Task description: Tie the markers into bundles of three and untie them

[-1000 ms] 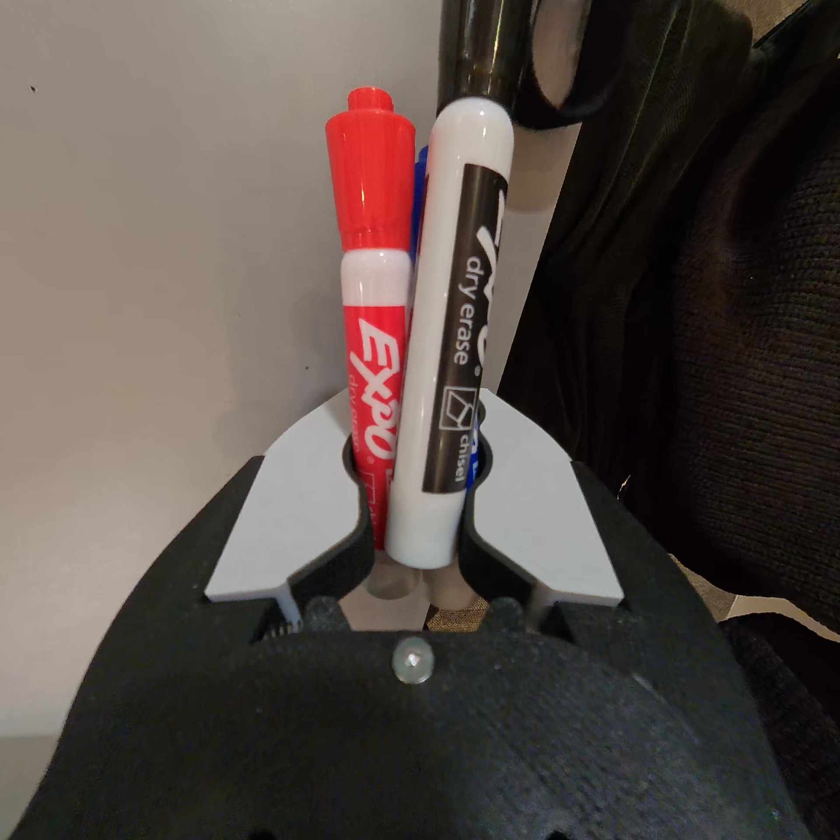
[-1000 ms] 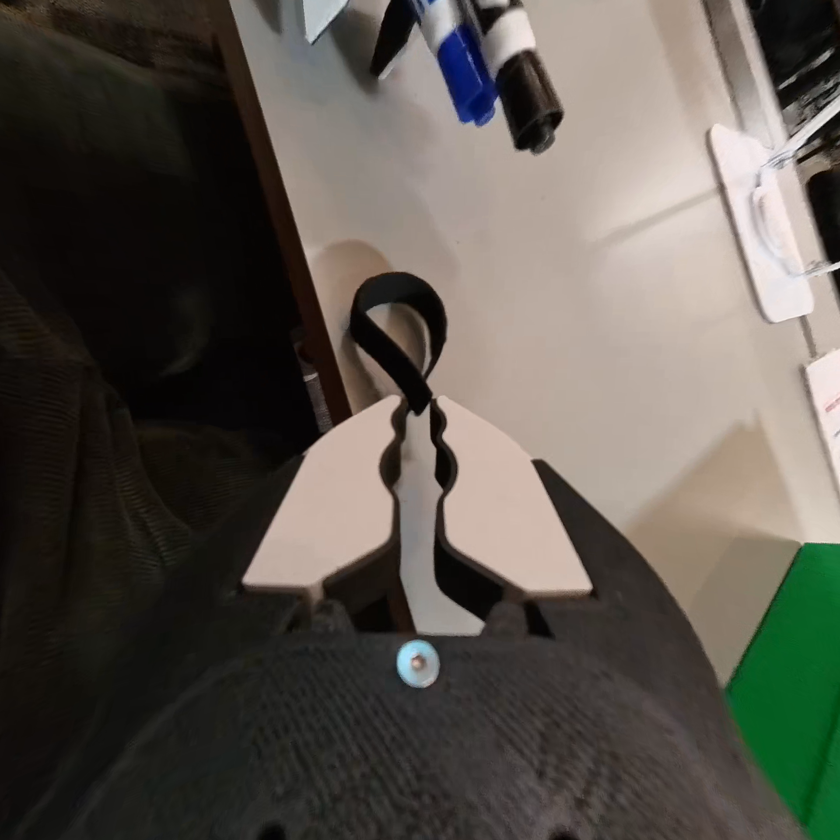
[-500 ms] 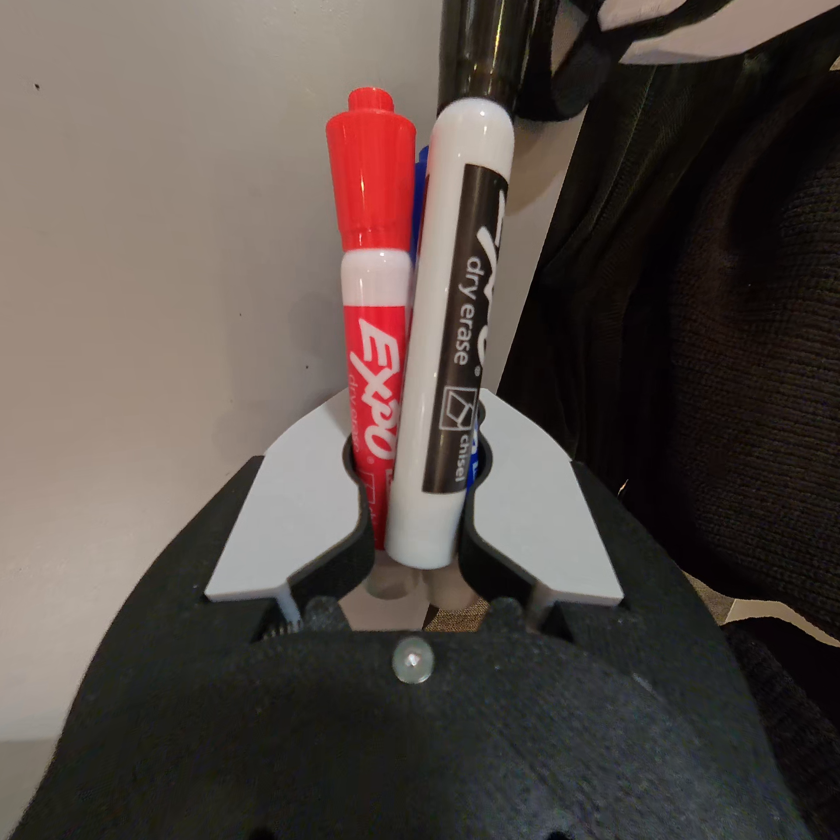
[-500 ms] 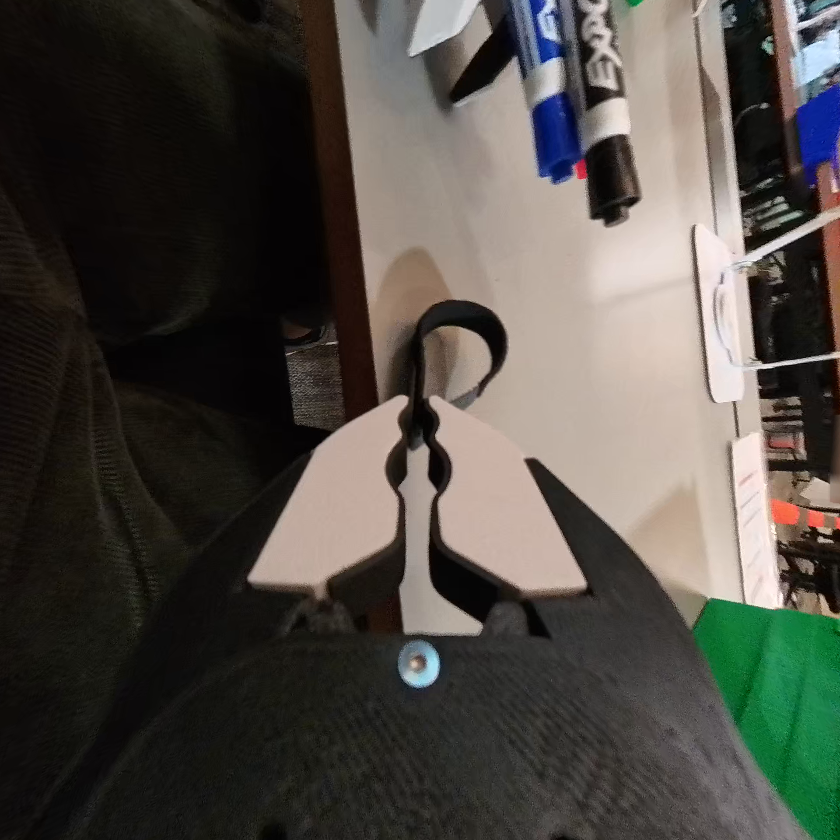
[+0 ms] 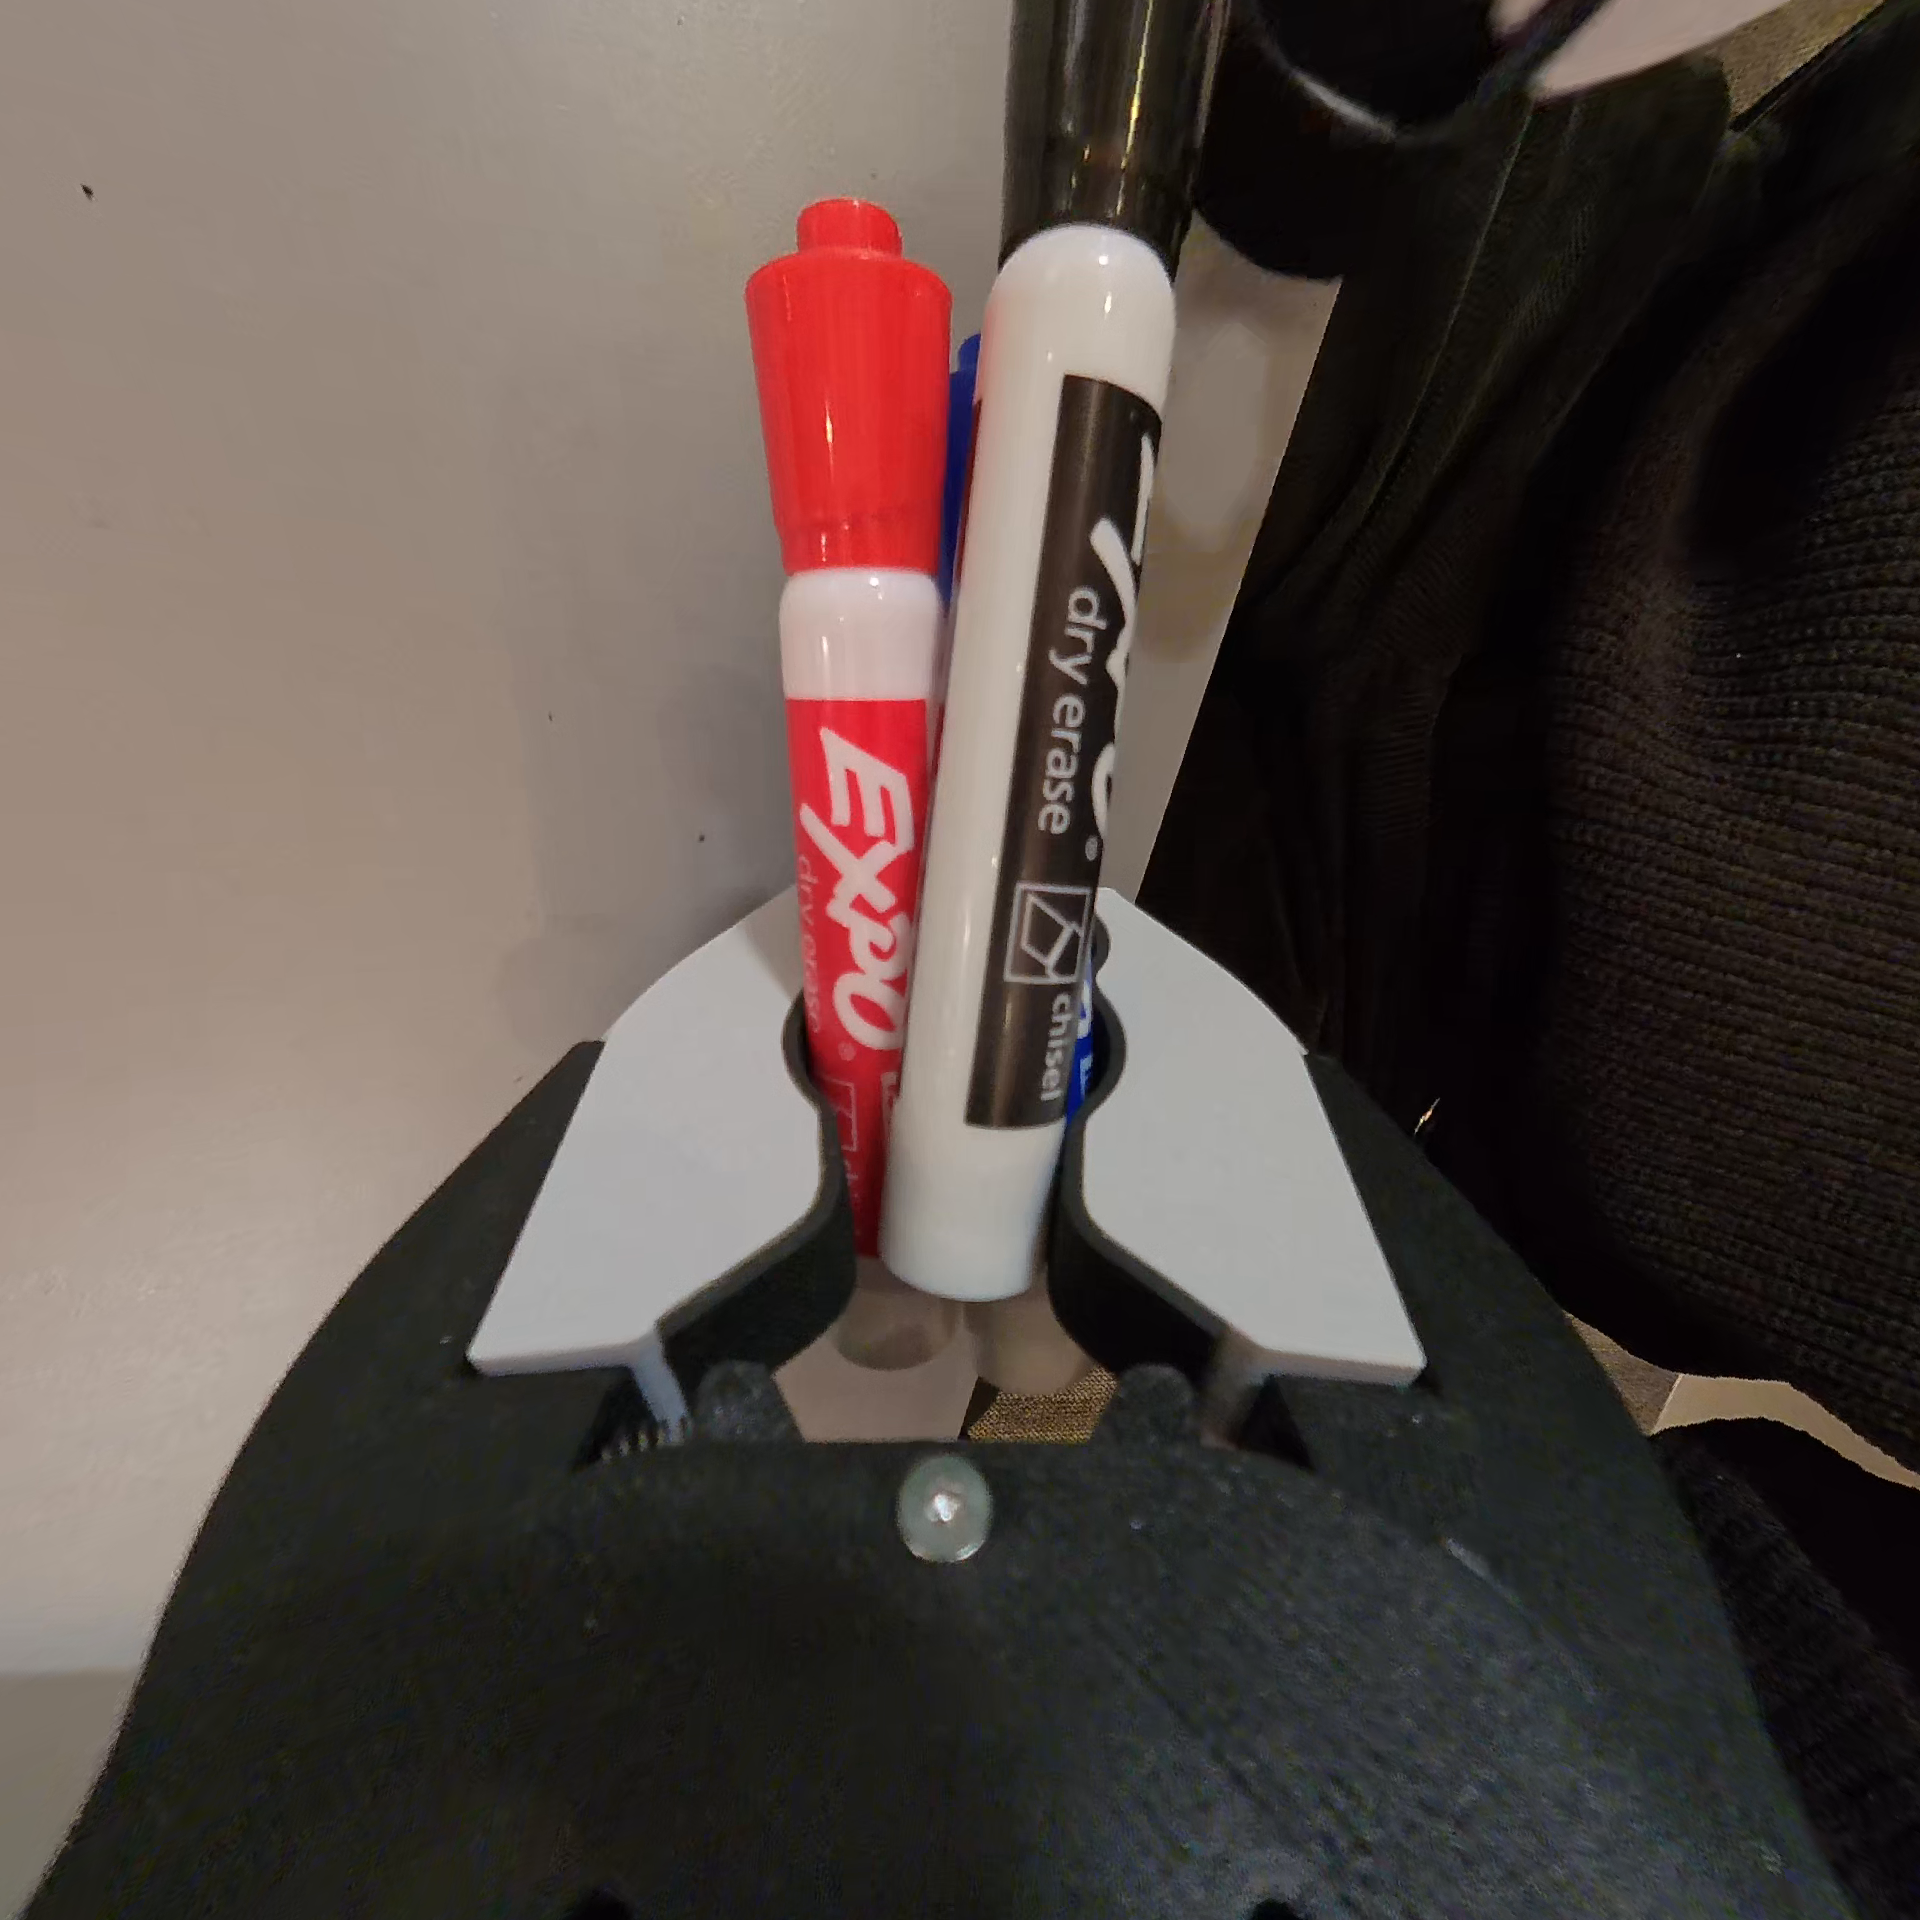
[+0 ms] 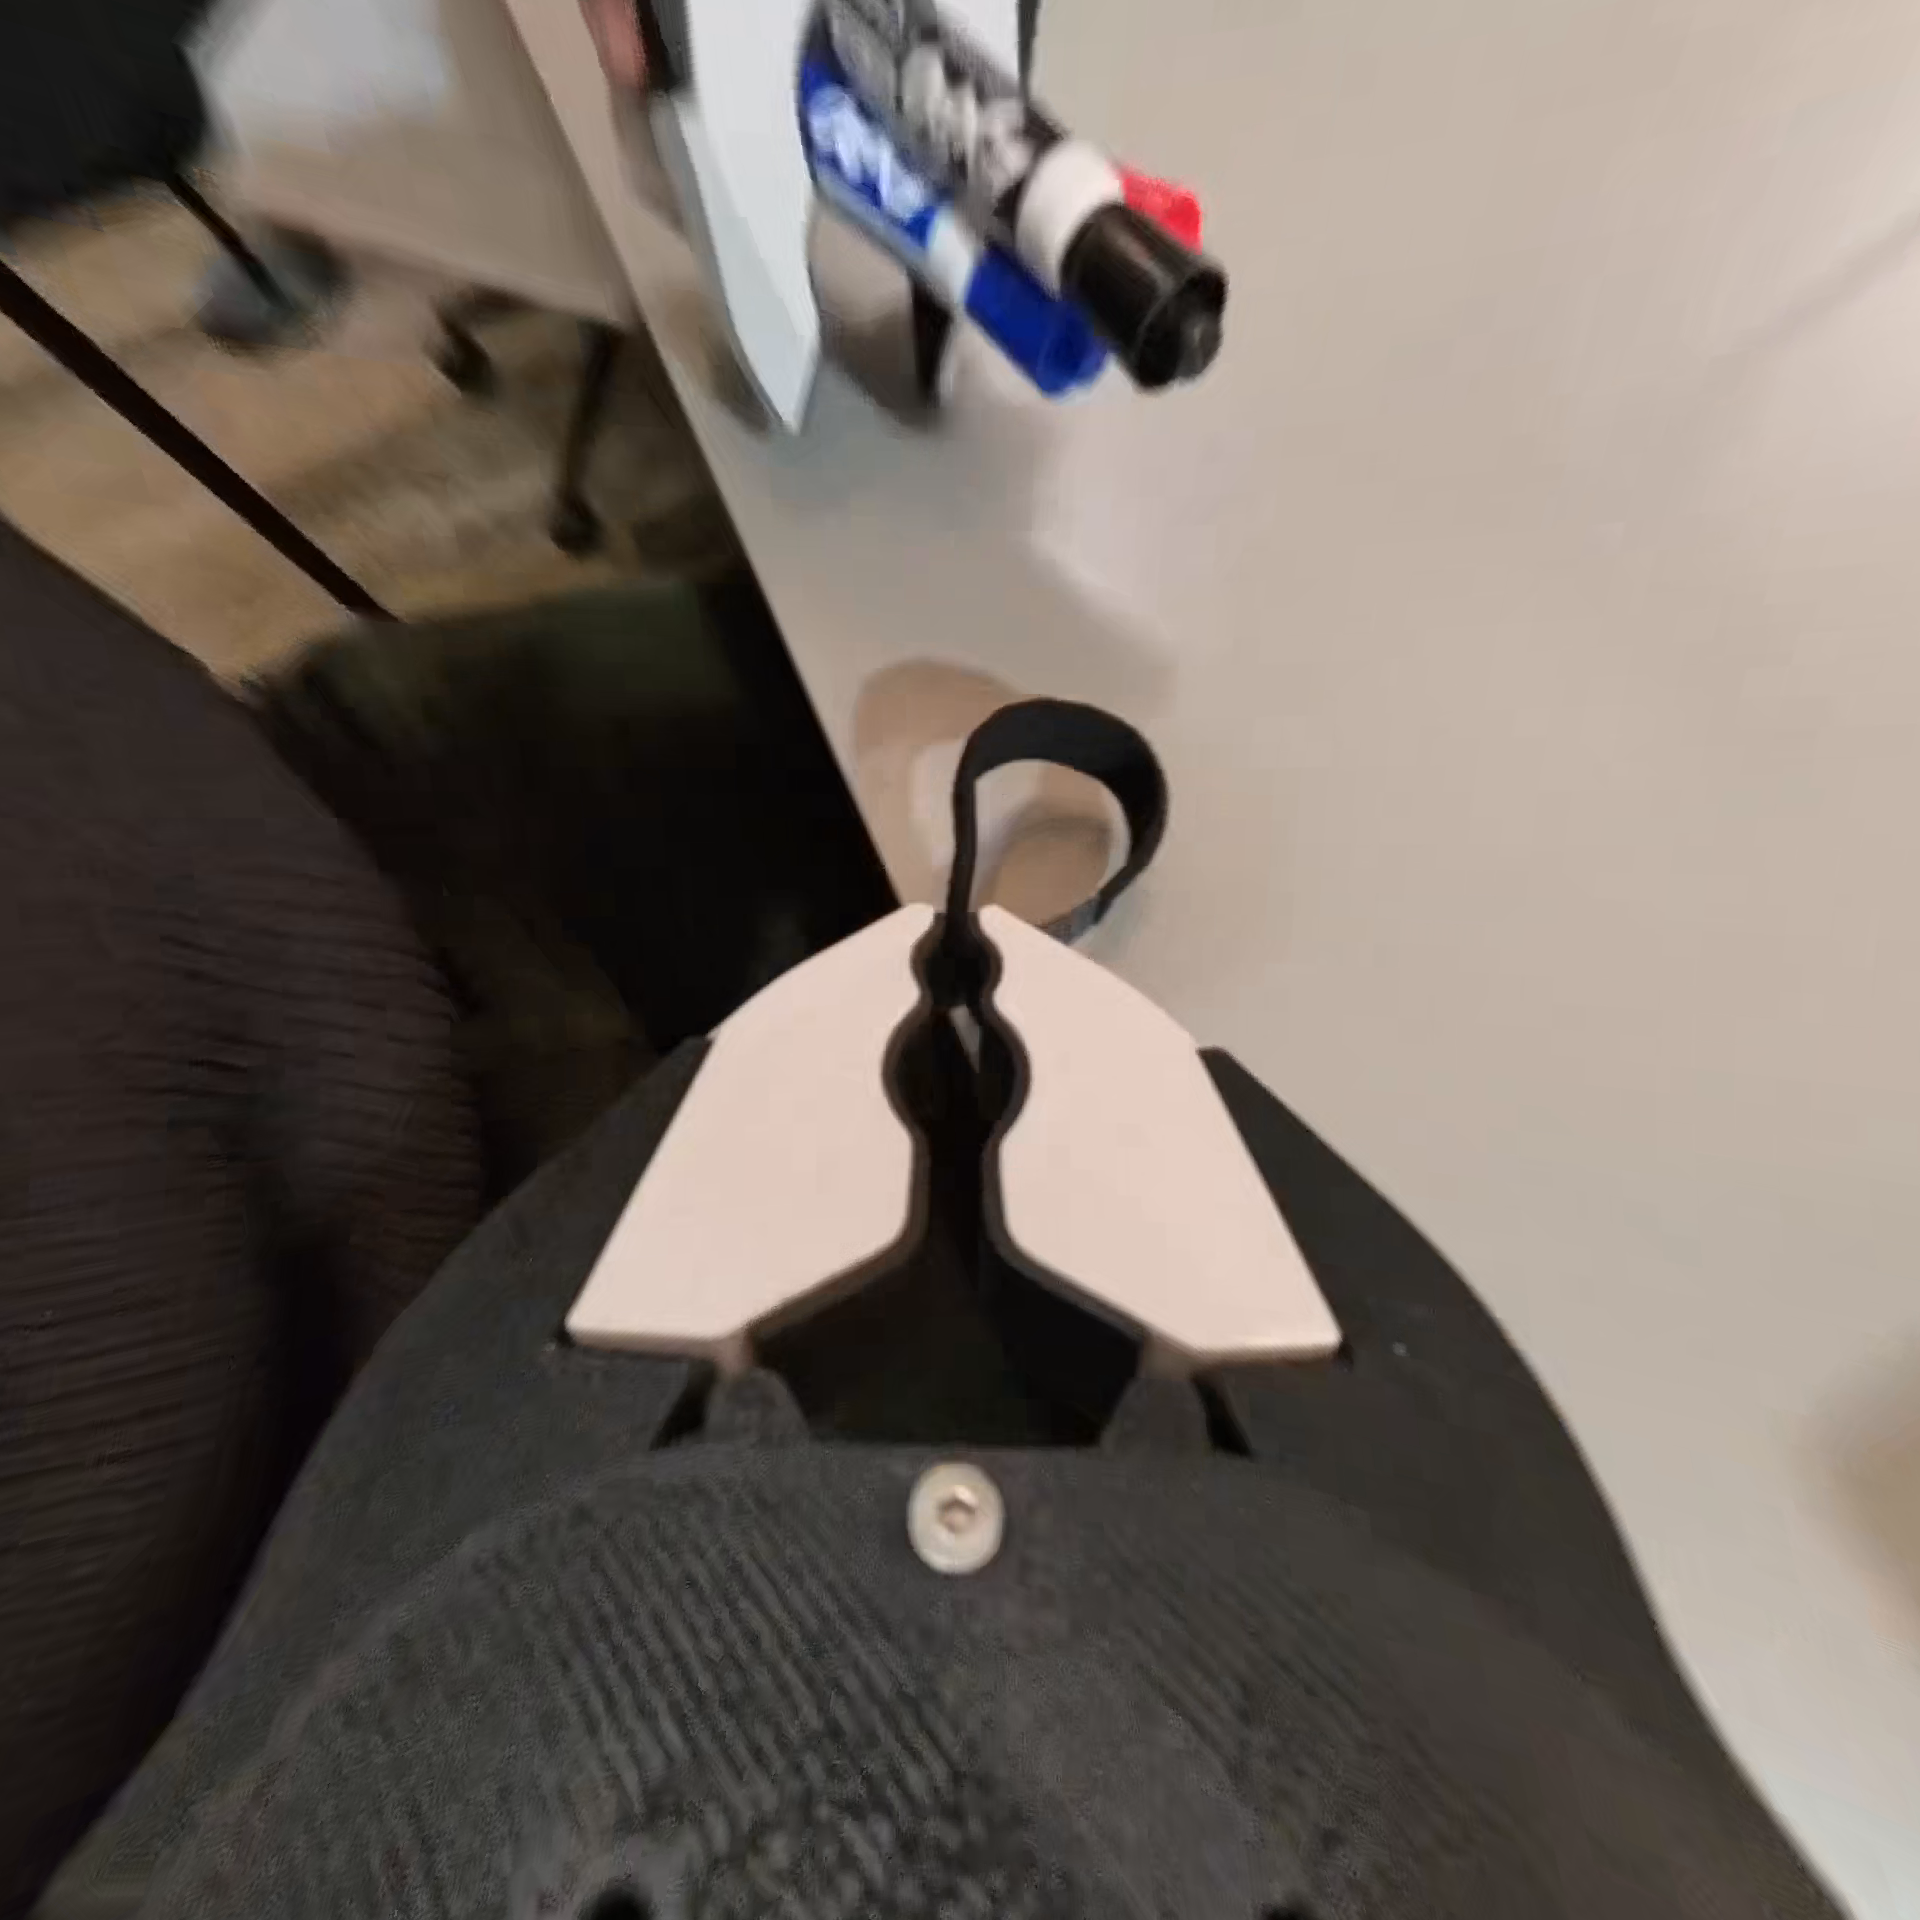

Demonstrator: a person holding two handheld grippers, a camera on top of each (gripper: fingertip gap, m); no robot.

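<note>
My left gripper [image 5: 940, 935] is shut on a bundle of three markers: a red one [image 5: 852, 644], a black-capped white one [image 5: 1049, 727], and a blue one [image 5: 961, 457] mostly hidden behind them. The same bundle shows in the right wrist view, with the blue marker [image 6: 997, 281] and the black marker [image 6: 1132, 281] held above the table. My right gripper [image 6: 951, 914] is shut on a black strap loop [image 6: 1060, 774] that curls beyond its tips, near the table's edge. The strap [image 5: 1340, 104] also shows blurred at the top of the left wrist view, by the black cap.
A white table [image 6: 1507, 727] lies under both grippers, its edge [image 6: 790, 727] running diagonally. A person's dark clothing [image 5: 1610, 831] fills the right of the left wrist view. Floor and furniture legs [image 6: 312, 416] show beyond the edge, blurred. My right fingertips sit around 15 centimetres from my left ones.
My right gripper has swung with the strap, so the marker bundle and table edge shifted in its view. The left gripper and its markers have stayed still.
</note>
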